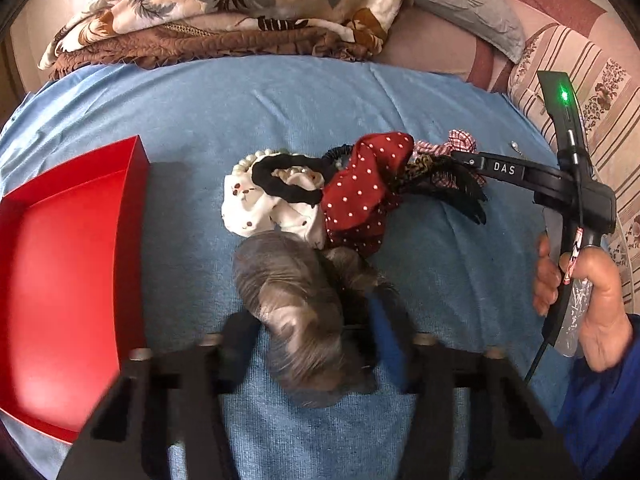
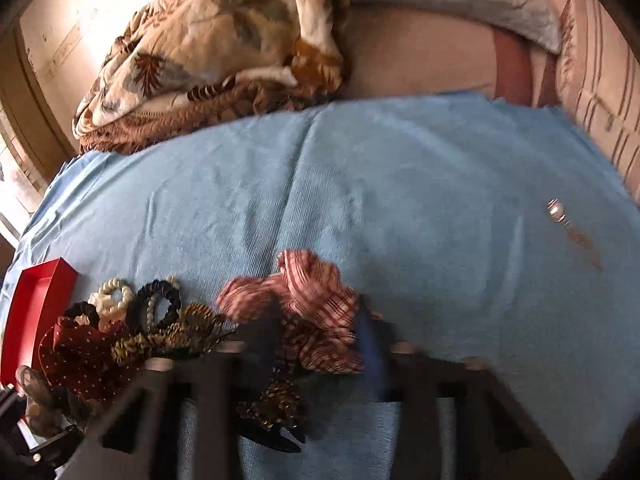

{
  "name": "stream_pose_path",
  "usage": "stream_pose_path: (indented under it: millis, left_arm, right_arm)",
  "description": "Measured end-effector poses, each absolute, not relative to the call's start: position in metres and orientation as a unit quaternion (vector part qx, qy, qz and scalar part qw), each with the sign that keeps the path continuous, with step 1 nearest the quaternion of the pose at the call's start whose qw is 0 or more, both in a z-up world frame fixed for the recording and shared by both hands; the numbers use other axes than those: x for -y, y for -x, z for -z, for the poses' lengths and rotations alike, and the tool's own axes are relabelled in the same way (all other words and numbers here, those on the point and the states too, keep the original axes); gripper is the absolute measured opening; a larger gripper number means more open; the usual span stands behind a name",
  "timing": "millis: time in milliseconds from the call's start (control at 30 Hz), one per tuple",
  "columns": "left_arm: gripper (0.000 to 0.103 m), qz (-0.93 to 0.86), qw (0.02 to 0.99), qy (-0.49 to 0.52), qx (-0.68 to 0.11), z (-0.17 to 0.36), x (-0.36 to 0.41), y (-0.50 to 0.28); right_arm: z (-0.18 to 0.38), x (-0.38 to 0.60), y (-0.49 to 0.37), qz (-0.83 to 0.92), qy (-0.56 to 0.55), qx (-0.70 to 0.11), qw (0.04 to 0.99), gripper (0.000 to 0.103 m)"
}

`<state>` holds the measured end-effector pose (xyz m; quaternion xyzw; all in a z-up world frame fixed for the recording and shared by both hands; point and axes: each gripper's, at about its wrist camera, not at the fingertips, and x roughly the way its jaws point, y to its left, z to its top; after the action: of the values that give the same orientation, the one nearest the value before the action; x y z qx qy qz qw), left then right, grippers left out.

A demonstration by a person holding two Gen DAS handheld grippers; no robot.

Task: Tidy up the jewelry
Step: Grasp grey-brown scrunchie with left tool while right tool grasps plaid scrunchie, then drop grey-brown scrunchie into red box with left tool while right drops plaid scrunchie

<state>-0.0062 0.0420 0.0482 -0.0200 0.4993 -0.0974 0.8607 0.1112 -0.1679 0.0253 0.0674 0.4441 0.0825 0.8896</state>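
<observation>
My left gripper (image 1: 316, 320) sits at the bottom centre of its view, jaws narrowed around a grey satin scrunchie (image 1: 296, 312); the fingers are blurred, so I can't say whether the pads actually press it. My right gripper (image 2: 320, 344) is low in its own frame, jaws drawn close about a red-and-white checked scrunchie (image 2: 308, 300), and again the blur keeps me from calling it a grip. In the left view I see the same gripper reaching in from the right edge, with the hand (image 1: 588, 292) on its handle.

Just above the grey scrunchie lies the rest of the pile, mid-frame: a white printed scrunchie (image 1: 260, 204), a black hair tie (image 1: 288, 184) on top of it, a pearl band (image 1: 256, 158) behind, and a red polka-dot scrunchie (image 1: 368, 184) to their right. A leopard-print clip (image 2: 276, 404) lies at the bottom of the right view, between the fingers.

The red tray (image 1: 60, 280) stands at the left edge, near the pile, not touching it. Everything rests on a blue cloth (image 1: 280, 100). A floral quilt (image 1: 224, 4) is bunched along the top.
</observation>
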Motion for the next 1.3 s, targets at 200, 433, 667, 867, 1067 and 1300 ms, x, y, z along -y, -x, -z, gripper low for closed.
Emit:
stream_pose_path:
  millis: [200, 433, 667, 867, 1067, 1300]
  left_arm:
    - [0.021, 0.112, 0.87, 0.049, -0.478, -0.068, -0.047, 0.025]
    - [0.021, 0.133, 0.885, 0.078, -0.439, -0.108, -0.074, 0.06]
    - [0.021, 0.091, 0.905, 0.085, -0.407, -0.131, -0.137, 0.085]
    - [0.021, 0.024, 0.907, 0.075, -0.413, -0.126, -0.203, 0.09]
    - [0.022, -0.051, 0.9, 0.063, -0.429, -0.107, -0.258, 0.092]
    - [0.025, -0.099, 0.881, 0.076, -0.457, -0.077, -0.302, 0.089]
  right_arm:
    - [-0.057, 0.176, -0.091, -0.059, -0.083, -0.399, 0.911, 0.012]
    - [-0.097, 0.182, -0.049, -0.008, -0.083, -0.333, 0.939, 0.012]
    - [-0.122, 0.158, 0.005, -0.033, -0.11, -0.298, 0.948, 0.012]
    - [-0.134, 0.085, 0.043, -0.158, -0.109, -0.311, 0.931, 0.013]
    - [-0.119, -0.029, 0.062, -0.294, -0.079, -0.374, 0.876, 0.013]
    - [-0.078, -0.099, 0.059, -0.329, -0.059, -0.433, 0.837, 0.015]
